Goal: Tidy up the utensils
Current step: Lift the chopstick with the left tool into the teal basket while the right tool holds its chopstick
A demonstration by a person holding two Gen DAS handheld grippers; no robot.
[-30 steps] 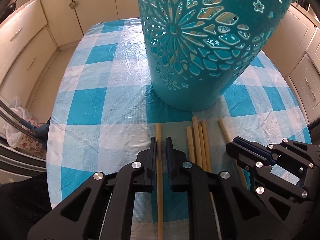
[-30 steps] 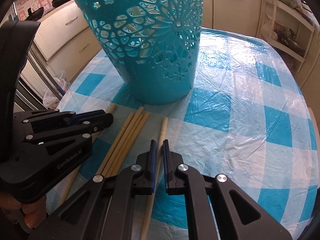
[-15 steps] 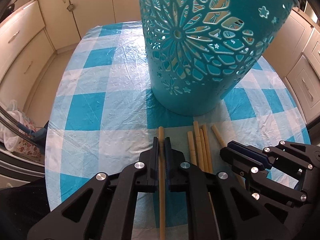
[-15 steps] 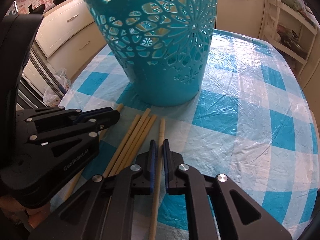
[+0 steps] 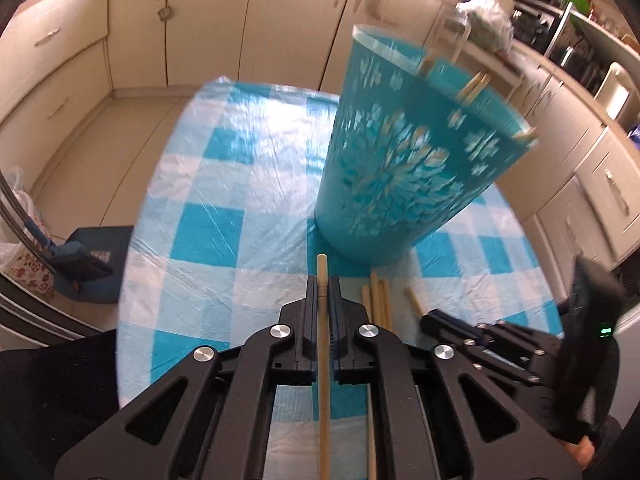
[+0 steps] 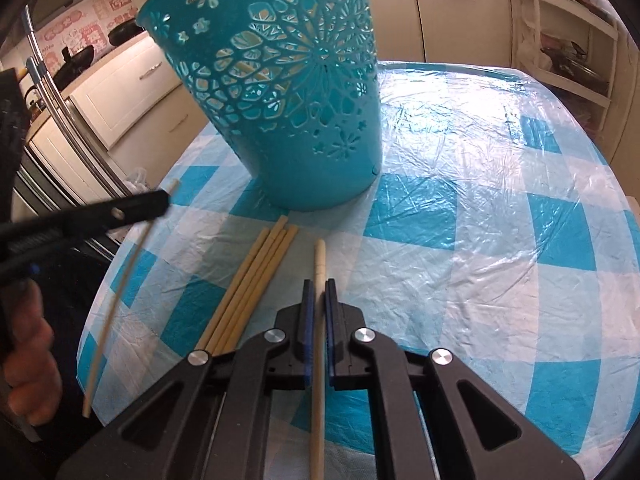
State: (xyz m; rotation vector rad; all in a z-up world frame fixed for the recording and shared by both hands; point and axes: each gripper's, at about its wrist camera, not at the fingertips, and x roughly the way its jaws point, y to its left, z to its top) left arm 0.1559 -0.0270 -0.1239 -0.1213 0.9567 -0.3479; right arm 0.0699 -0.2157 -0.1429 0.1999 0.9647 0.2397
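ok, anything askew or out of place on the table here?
Nothing spilled or damaged. The teal cutout basket stands upright on the checked tablecloth with some chopsticks already inside. A loose bundle of chopsticks lies in front of it, not yet put away. Each gripper, left and right, is shut on one chopstick.

- No words, brand marks or numbers can be read in either view.
- The pink and white wall stickers (image 6: 86,26) in the upper left of the right wrist view carry characters too blurred to read.
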